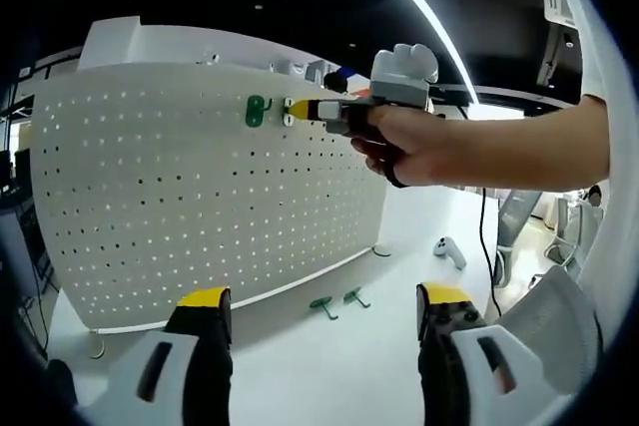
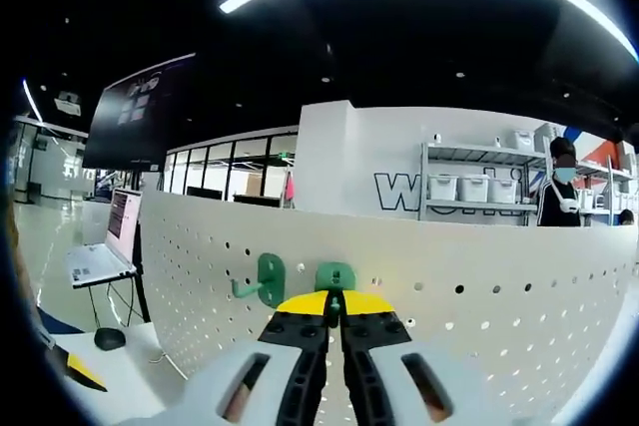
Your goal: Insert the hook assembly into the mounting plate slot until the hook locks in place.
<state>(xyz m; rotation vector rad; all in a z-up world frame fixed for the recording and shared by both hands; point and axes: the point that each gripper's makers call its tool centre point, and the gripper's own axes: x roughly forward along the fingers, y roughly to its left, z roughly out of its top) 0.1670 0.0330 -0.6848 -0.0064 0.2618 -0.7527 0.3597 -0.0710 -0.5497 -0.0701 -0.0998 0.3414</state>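
Note:
A white pegboard (image 1: 200,197) stands upright on the white table. One green hook (image 1: 258,110) hangs mounted near the board's top edge. Just right of it, a hand holds my right gripper (image 1: 303,109) with its yellow tips against the board. In the right gripper view, that gripper (image 2: 334,303) is shut on a second green hook (image 2: 335,275), pressed to the pegboard (image 2: 499,276) beside the mounted hook (image 2: 268,281). My left gripper (image 1: 324,298) hangs open low over the table, holding nothing. Two more green hooks (image 1: 321,304) (image 1: 353,296) lie on the table in front of the board.
A small white device (image 1: 449,249) and a black cable (image 1: 484,236) lie on the table to the right, with a chair (image 1: 519,221) beyond. Behind the board are a laptop on a stand (image 2: 118,236), a shelf with bins (image 2: 479,187) and a person (image 2: 559,197).

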